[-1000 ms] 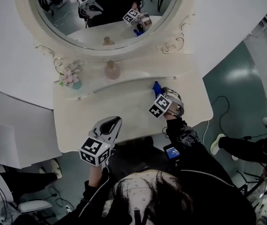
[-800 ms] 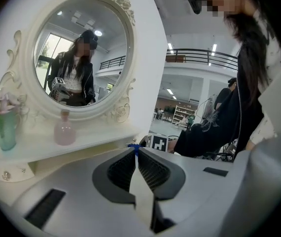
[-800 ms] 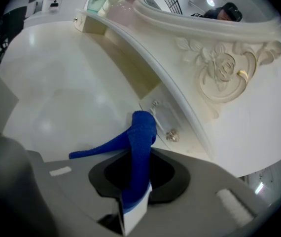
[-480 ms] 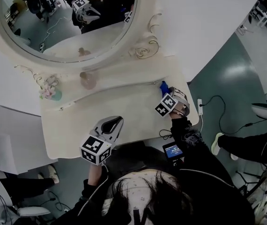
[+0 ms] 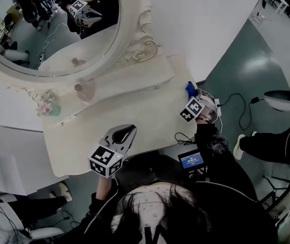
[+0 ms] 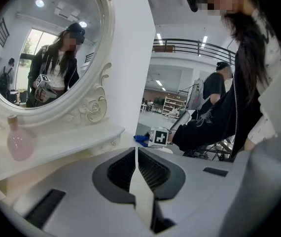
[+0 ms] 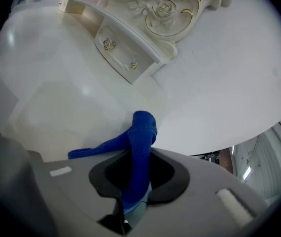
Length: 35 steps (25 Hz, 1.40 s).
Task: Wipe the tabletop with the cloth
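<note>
A blue cloth (image 7: pixel 139 141) is pinched between the jaws of my right gripper (image 7: pixel 136 174), which is shut on it. In the head view the blue cloth (image 5: pixel 190 89) pokes out ahead of the right gripper (image 5: pixel 196 101) at the right end of the cream tabletop (image 5: pixel 135 111), by its edge. My left gripper (image 5: pixel 123 134) hovers at the tabletop's front edge, shut with nothing in it. In the left gripper view its jaws (image 6: pixel 136 169) meet in a thin line, and the right gripper's marker cube (image 6: pixel 158 137) shows beyond them.
An oval mirror (image 5: pixel 48 24) with a carved cream frame stands at the back of the dresser. A pink bottle (image 5: pixel 85 90) and a small flower ornament (image 5: pixel 48 107) sit on the raised shelf. A small drawer with knobs (image 7: pixel 121 53) lies under the shelf. Cables (image 5: pixel 236 111) trail on the green floor.
My right gripper has carried the cloth rightward along the tabletop to its right end. The head view has swung, so the dresser sits further left. The left gripper has stayed put.
</note>
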Tool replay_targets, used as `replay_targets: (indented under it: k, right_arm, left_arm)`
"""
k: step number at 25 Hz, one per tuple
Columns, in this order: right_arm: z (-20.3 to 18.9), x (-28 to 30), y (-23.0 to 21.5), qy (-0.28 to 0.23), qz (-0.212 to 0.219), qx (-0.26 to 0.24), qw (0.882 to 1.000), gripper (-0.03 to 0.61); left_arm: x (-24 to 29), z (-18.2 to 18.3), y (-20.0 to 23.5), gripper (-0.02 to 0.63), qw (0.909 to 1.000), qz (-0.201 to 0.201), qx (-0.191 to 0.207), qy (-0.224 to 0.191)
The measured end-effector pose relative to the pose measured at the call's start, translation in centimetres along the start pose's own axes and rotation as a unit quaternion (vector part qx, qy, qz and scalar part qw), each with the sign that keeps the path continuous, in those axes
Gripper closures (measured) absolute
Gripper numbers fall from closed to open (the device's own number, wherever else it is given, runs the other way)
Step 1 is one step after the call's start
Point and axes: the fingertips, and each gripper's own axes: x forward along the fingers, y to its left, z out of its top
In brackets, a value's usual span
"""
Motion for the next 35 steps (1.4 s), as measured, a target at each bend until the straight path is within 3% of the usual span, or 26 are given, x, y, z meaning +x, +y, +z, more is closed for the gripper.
replay_targets:
  k: [6,9,17,22,29,35]
  right_arm:
    - [-0.3,0.2,-0.2,0.004,-0.029,-0.047,0.998,0.511]
    - [-0.4,0.1,-0.2,0.007,-0.031,-0.046,0.998,0.511]
    - [0.9,-2.4,0.5,0.001,0.027,0.074,0.997,0.503]
    - [5.7,-6.9,2.6,-0.039,0.044,0.099,0.993,0.503]
    - [15.3,-14.4,8.5,-0.101,0.084,0.107,0.986,0.503]
    - [24.4,-19.7,14.8,-0.150,0.119,0.090,0.977,0.502]
  left_arm:
    - [0.3,-1.3,-0.5,0.612,0.9998,0.000,-0.005,0.021]
    - [-0.7,-1.7,-0.2,0.612,0.9997,0.008,-0.009,0.020]
    - [-4.3,-2.8,1.6,0.612,0.9993,0.029,-0.021,0.004]
    - [-7.4,-3.4,3.8,0.612,0.9991,0.032,-0.026,-0.013]
    - [-14.0,-5.8,7.0,0.612,0.9987,0.029,-0.032,-0.026]
    - [-21.4,-8.6,11.4,0.612,0.9962,0.060,-0.047,-0.042]
